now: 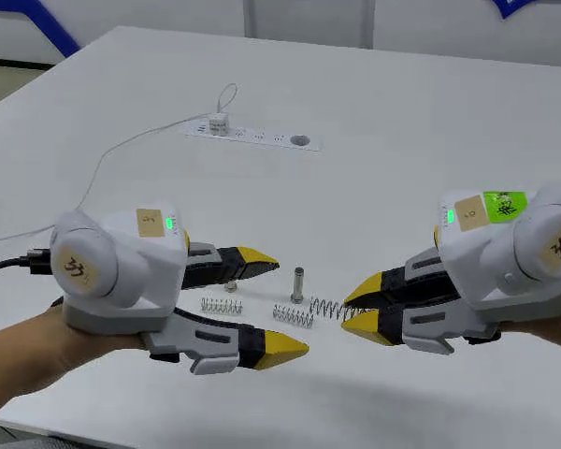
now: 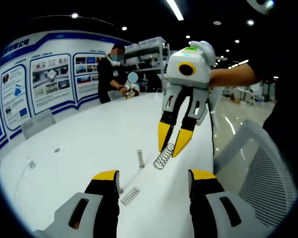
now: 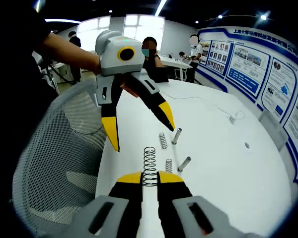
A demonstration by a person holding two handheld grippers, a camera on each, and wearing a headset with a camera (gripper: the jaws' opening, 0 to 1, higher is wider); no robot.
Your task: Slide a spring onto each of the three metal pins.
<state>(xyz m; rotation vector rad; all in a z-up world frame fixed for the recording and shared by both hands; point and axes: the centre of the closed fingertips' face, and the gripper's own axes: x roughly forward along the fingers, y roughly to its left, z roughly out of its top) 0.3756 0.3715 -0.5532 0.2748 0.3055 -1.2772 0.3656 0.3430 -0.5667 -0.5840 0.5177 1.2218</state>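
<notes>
Your right gripper [image 1: 357, 309], clamped on a spring [image 1: 325, 308], pointed it lengthwise left toward the nearby upright pin [image 1: 297, 283]; your left gripper [image 1: 285, 307] gaped empty.

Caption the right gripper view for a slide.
Right hand-held gripper holds a silver coiled spring, facing the open left hand-held gripper near grey metal pins.

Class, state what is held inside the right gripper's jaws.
A spring, one end pinched by the right gripper. The jaws cover the pinched coils; the rest sticks out forward.
</notes>
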